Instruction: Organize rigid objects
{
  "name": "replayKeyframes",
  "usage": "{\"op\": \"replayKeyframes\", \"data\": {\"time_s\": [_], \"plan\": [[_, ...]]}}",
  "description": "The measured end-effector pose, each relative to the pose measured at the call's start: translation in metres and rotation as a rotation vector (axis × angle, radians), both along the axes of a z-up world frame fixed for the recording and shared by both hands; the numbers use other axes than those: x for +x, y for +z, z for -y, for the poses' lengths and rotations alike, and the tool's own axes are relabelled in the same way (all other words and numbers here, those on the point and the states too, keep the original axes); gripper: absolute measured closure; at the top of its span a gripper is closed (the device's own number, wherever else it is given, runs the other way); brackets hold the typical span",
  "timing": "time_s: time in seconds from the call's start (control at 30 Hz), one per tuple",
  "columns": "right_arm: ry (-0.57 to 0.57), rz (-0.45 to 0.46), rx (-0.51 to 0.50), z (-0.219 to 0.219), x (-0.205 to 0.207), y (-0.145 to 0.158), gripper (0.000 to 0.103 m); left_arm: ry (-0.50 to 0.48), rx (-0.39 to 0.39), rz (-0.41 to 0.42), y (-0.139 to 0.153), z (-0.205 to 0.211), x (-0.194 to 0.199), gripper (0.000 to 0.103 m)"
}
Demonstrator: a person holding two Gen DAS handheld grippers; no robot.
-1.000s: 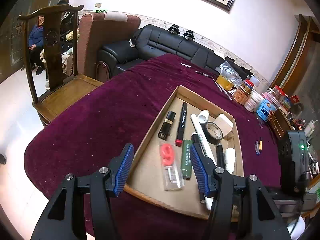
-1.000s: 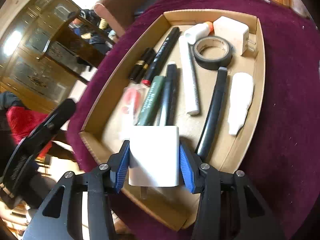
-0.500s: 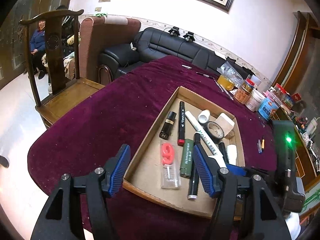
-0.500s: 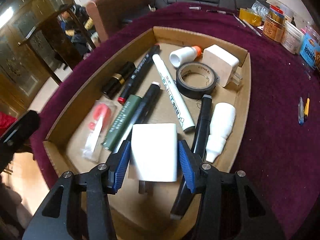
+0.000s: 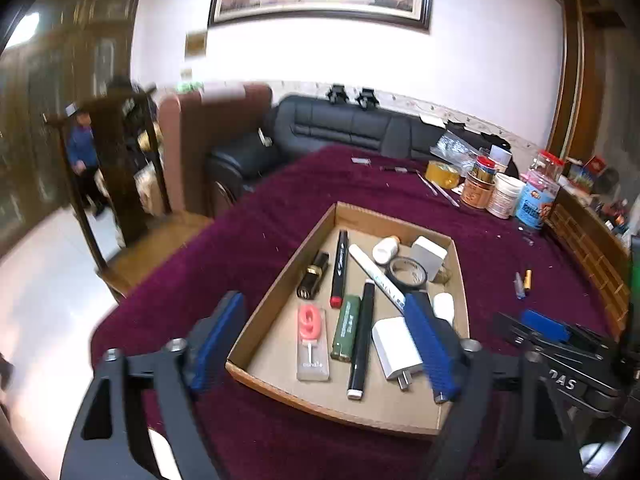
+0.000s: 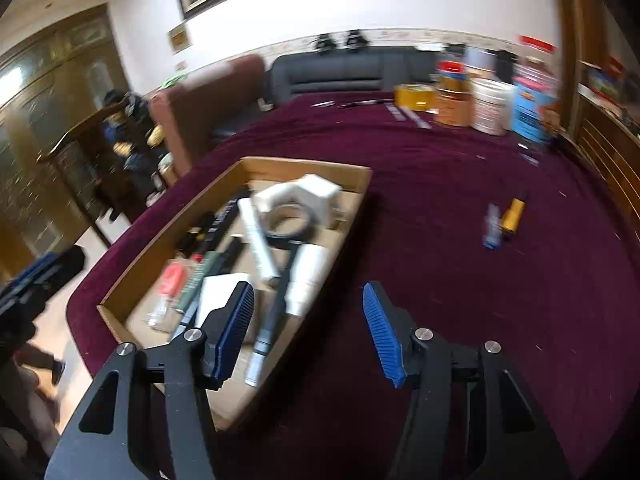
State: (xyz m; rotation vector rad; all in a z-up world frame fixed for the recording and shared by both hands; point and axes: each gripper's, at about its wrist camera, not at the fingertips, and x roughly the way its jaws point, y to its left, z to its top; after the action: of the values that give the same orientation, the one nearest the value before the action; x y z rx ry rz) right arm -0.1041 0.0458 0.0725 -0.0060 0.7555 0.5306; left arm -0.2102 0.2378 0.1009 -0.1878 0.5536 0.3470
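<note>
Maroon tablecloth [image 6: 460, 208] lies bare beside cardboard tray [image 6: 312, 168] edge.

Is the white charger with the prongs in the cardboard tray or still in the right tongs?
In the tray. The charger lies flat beside the black pen; the right tongs, just opened, are empty.

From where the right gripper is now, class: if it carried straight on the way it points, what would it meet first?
Most likely the bare maroon tablecloth, just right of the cardboard tray. The right gripper is open and empty, and nothing else shows along that line, though blur leaves the depth uncertain.
</note>
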Motion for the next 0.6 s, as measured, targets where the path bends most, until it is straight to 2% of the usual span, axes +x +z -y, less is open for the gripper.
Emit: {"op": "replayKeyframes", "data": {"time_s": [0.13,0.2,0.4,0.6], "plan": [[-0.077,-0.016,0.052,0.040,-0.010,-0.006,0.046,0.013,0.149,0.014,0.006,0.038,0.001,0.008],[-0.118,-0.019,0.064,0.057,-0.014,-0.011,0.043,-0.006,0.185,0.011,0.006,0.055,0.003,0.006],[-0.173,-0.053,0.061,0.081,-0.019,-0.025,0.043,-0.097,0.228,-0.050,-0.002,0.099,0.015,0.006],[-0.164,-0.058,0.050,0.083,-0.024,-0.031,0.043,-0.140,0.254,-0.087,-0.008,0.124,0.019,0.006]]}}
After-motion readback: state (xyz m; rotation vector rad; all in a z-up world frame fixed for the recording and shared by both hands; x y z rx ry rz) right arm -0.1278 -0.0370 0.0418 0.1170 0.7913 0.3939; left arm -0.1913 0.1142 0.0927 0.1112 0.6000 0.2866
